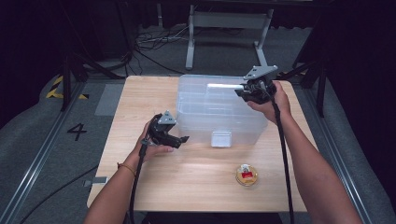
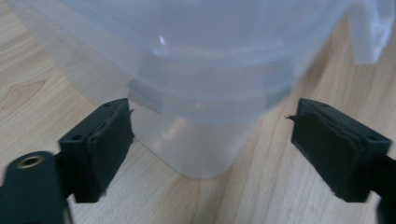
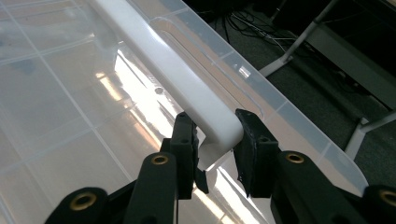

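Clear plastic storage box [image 1: 219,109] at the middle of the wooden table [image 1: 140,182], lid on. Right gripper [image 3: 212,140] clamped on the white lid handle [image 3: 187,88] at the box's far right (jaws either side of its end). Left gripper [image 2: 210,140] spread wide, gripping nothing, aimed at the box's near left corner. Small round container [image 1: 246,176] near the front edge

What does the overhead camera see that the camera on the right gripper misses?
High view alone: the whole wooden table, a small round dish near its front edge, and the open left gripper beside the box. Right gripper view alone: the right gripper seen close, its jaws closed on the white handle on the lid. Both share the clear plastic box and floor cables.
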`<state>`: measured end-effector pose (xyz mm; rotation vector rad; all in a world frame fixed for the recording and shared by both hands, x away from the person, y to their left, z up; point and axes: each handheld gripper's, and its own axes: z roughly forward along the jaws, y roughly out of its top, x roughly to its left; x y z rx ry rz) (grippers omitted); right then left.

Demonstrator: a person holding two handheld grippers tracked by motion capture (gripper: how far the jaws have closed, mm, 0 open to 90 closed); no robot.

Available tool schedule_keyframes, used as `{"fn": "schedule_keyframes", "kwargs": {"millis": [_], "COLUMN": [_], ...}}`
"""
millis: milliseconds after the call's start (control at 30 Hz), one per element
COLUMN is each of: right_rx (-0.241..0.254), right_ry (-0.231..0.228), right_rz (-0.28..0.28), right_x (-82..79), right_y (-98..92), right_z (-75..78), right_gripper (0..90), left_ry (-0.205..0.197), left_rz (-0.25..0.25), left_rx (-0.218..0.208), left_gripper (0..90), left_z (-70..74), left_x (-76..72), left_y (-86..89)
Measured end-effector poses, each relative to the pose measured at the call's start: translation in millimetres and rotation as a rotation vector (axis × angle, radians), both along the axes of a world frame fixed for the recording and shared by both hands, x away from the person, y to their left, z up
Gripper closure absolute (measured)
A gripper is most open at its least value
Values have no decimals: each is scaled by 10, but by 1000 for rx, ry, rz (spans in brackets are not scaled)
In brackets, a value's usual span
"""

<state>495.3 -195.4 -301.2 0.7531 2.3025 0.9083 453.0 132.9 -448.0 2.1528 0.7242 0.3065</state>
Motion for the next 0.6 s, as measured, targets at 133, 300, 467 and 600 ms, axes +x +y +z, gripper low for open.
{"fn": "schedule_keyframes", "kwargs": {"millis": [133, 300, 467, 600], "right_rx": [8, 16, 20, 13], "right_ry": [5, 9, 11, 11], "right_rz": [5, 32, 50, 63], "right_x": [2, -22, -83, -151], "right_y": [-6, -16, -20, -17], "right_z": [-2, -4, -6, -1], "right_gripper": [708, 715, 723, 726], "left_ry": [-32, -27, -36, -27], "left_rz": [28, 25, 24, 30], "left_rx": [-2, -16, -39, -21], "left_gripper": [118, 121, 136, 144], "left_z": [-17, 31, 108, 134], "left_x": [33, 8, -61, -145], "left_y": [-16, 10, 50, 54]}}
